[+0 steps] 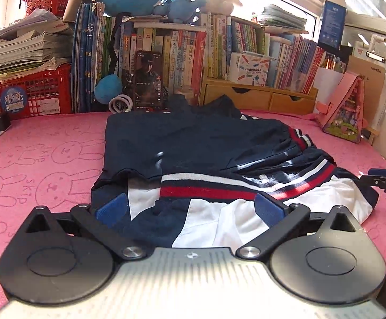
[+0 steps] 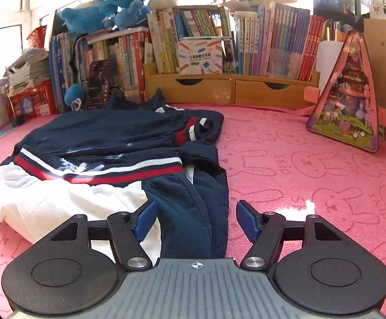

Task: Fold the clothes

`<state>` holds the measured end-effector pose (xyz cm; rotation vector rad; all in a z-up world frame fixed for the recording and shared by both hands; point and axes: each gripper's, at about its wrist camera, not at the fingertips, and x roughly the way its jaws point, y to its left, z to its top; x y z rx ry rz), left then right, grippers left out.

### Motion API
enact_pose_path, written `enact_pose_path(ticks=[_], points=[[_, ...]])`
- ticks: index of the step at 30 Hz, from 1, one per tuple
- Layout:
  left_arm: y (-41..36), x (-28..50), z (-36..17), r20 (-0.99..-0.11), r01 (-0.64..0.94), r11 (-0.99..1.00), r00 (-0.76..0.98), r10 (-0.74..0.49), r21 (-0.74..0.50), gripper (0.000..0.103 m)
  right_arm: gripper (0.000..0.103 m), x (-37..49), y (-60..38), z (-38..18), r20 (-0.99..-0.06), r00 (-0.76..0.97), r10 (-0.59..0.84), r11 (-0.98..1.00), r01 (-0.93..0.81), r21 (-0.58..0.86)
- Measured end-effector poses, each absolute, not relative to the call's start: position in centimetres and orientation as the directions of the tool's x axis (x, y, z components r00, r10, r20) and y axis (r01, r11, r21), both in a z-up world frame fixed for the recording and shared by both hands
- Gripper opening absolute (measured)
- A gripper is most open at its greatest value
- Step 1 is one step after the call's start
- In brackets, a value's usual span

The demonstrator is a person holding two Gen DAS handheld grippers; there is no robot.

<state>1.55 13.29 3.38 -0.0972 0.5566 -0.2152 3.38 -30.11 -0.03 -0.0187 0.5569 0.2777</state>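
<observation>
Both the left gripper (image 1: 190, 207) and right gripper (image 2: 195, 220) are spread, empty, at the jacket's (image 2: 118, 146) six-o'clock edge, probably freed after doubling its striped hem (image 2: 99, 167) over.

one jacket (image 2: 118, 143), two wooden drawers (image 2: 232, 90), two grippers (image 2: 196, 219)

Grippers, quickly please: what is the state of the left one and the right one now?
Left gripper: open, holding nothing, the jacket lies between its fingers.
Right gripper: open, holding nothing, above the jacket's near edge.
</observation>
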Motion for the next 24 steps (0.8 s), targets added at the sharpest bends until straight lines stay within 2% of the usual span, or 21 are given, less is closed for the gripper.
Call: enact_pose_path(ticks=[3,6,8,9,10,15,19,24], points=[[12.8,1.9,4.1,-0.499,0.199,0.967,0.829,-0.253,-0.160,0.103,0.066,4.2,-29.5,1.4,-0.498,0.807,0.317,0.946,-0.307,0.104],[10.4,1.8,3.4,-0.495,0.259,0.958,0.821,-0.284,-0.121,0.103,0.066,4.5,-26.7,1.2,-0.497,0.772,0.397,0.913,-0.385,0.131],[8.4,1.8,2.5,-0.501,0.300,0.950,0.810,-0.304,-0.091,0.103,0.055,4.4,-24.1,0.2,-0.506,0.736,0.449,0.886,-0.438,0.149],[7.5,1.7,2.0,-0.510,0.314,0.947,0.805,-0.303,-0.067,0.103,0.044,4.3,-23.1,-0.4,-0.513,0.718,0.470,0.874,-0.458,0.160],[6.5,1.7,1.4,-0.520,0.324,0.945,0.802,-0.295,-0.035,0.103,0.041,4.2,-21.9,-1.2,-0.523,0.696,0.492,0.860,-0.481,0.170],[3.8,2.2,-0.9,-0.568,0.298,0.944,0.806,-0.168,0.144,0.103,0.041,3.2,-17.4,-3.2,-0.548,0.671,0.500,0.834,-0.543,0.097],[5.3,3.5,-2.3,-0.604,0.210,0.967,0.793,-0.081,0.146,0.103,0.039,3.6,-17.7,-3.8,-0.567,0.685,0.457,0.851,-0.522,0.056],[7.7,3.6,-2.6,-0.612,0.154,0.985,0.788,-0.072,0.083,0.103,0.037,4.5,-20.0,-3.8,-0.572,0.715,0.402,0.885,-0.463,0.044]])
